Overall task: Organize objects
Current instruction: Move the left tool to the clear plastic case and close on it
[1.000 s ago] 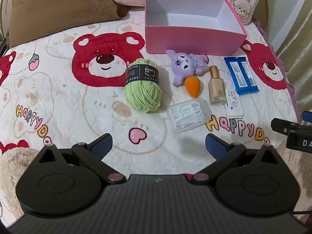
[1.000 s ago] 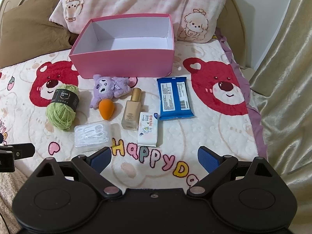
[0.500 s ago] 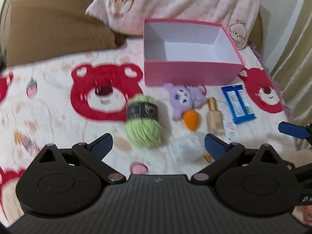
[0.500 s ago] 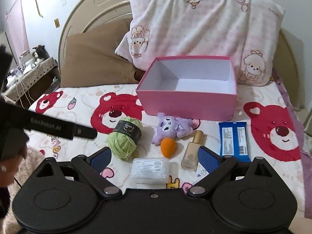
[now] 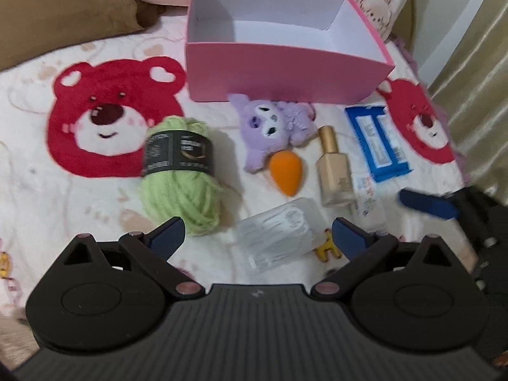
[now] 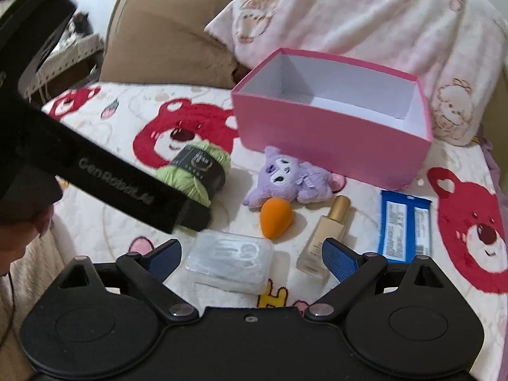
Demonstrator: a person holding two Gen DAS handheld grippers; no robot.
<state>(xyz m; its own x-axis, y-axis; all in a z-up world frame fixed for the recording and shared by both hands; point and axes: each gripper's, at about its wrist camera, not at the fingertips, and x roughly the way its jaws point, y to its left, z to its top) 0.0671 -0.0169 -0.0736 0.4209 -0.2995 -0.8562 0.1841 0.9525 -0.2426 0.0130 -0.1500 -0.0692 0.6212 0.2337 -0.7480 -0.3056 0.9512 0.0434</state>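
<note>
— What are you lining up?

— I'm hovering my left hand-held gripper (image 5: 257, 235) with fingers spread wide and empty, near the clear plastic case (image 5: 279, 233) on the bed (image 5: 95, 203). My right hand-held gripper (image 6: 250, 254) is also gaping wide, holding nothing.

— How will you take it well?

— I'm judging a grip across its short sides is best, since it looks slick.

— Room to move?

— The pink box (image 5: 285, 70) is sitting empty at the far side. I'm minding the yarn (image 5: 181, 171) on the left, the bottle (image 5: 335, 171) on the right.
</note>
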